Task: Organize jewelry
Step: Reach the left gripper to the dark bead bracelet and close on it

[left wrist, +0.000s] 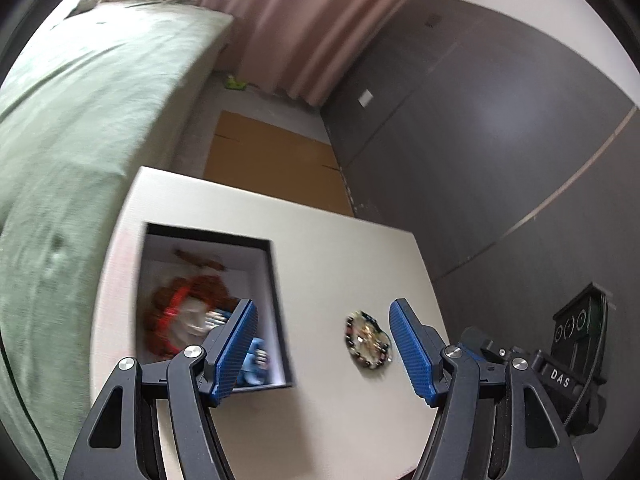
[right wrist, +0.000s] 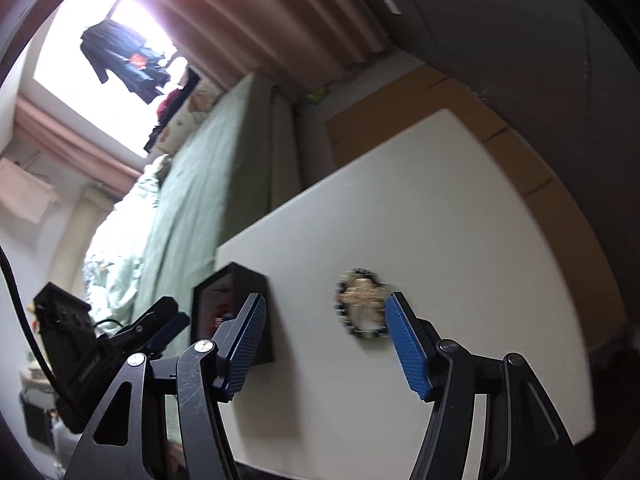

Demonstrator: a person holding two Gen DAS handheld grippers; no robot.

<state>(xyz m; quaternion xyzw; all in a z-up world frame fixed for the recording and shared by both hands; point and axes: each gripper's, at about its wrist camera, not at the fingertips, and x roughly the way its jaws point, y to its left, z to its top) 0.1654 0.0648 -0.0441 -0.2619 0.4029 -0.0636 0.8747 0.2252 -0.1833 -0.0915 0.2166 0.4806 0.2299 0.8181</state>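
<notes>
Your table [left wrist: 320,272] is a white top standing between the green bed [left wrist: 80,120] and the dark wall panels, with brown cardboard [left wrist: 276,168] on the floor past its far edge.

On the tabletop, toward the edge nearest the bed, sits the black box [left wrist: 276,280], open at the top with a white inside. It already holds several pieces: a red beaded coil [left wrist: 176,312], something brownish further in, and a small blue item at its near corner. The blur is too heavy to name them more closely. By that showing, most of the sorting looks done.

What looks left is one piece: the brooch [left wrist: 367,344], a round thing with a dark beaded rim and a gold centre, lying flat on the bare top, just beside the box and apart from it, toward the wall-side edge. I see nothing else loose on the table, though the near edge is hidden behind your tools.

Your left gripper [left wrist: 320,352] stands wide and empty, one blue pad over the near corner of the box, the other just to the wall side of the brooch. Your right gripper [right wrist: 324,344] is also spread with nothing between its pads, and the brooch [right wrist: 362,304] lies just ahead of its gap. Neither touches the piece.
</notes>
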